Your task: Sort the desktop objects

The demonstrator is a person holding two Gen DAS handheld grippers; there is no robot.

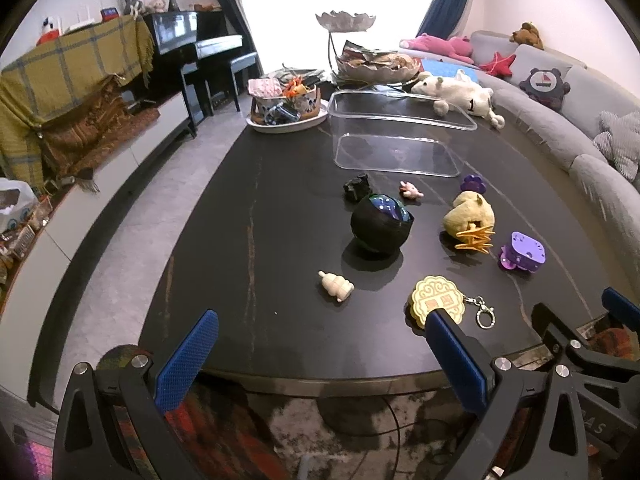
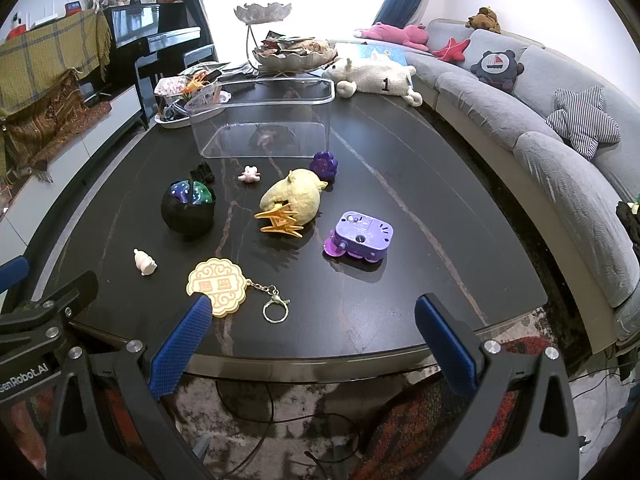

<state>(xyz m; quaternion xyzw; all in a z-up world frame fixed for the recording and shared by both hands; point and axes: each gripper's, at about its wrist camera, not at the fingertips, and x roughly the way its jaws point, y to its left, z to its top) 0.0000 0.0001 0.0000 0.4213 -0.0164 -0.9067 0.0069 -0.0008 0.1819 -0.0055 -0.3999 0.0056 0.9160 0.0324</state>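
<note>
Small objects lie on a dark table (image 1: pixel 280 208): a black round pot (image 1: pixel 380 224) (image 2: pixel 188 210), a yellow plush (image 1: pixel 470 212) (image 2: pixel 294 198) with an orange piece (image 2: pixel 280 222), a purple toy (image 1: pixel 524 250) (image 2: pixel 362 236), a yellow mooncake keychain (image 1: pixel 438 304) (image 2: pixel 218 286), a cream figurine (image 1: pixel 336 286) (image 2: pixel 145 263), a pink figurine (image 1: pixel 411 190) (image 2: pixel 250 175), a black piece (image 1: pixel 357 187) (image 2: pixel 203 172) and a purple flower (image 1: pixel 474 183) (image 2: pixel 325 164). A clear bin (image 1: pixel 396 136) (image 2: pixel 262 120) stands behind. My left gripper (image 1: pixel 320 348) and right gripper (image 2: pixel 314 332) are open and empty at the front edge.
A plate with a cluttered basket (image 1: pixel 286 106) (image 2: pixel 184 96), a tiered silver dish (image 1: pixel 372 64) (image 2: pixel 288 52) and a white plush (image 1: pixel 460 96) (image 2: pixel 376 76) sit at the far end. A grey sofa (image 2: pixel 540 120) runs along the right. A piano (image 1: pixel 200 44) stands far left.
</note>
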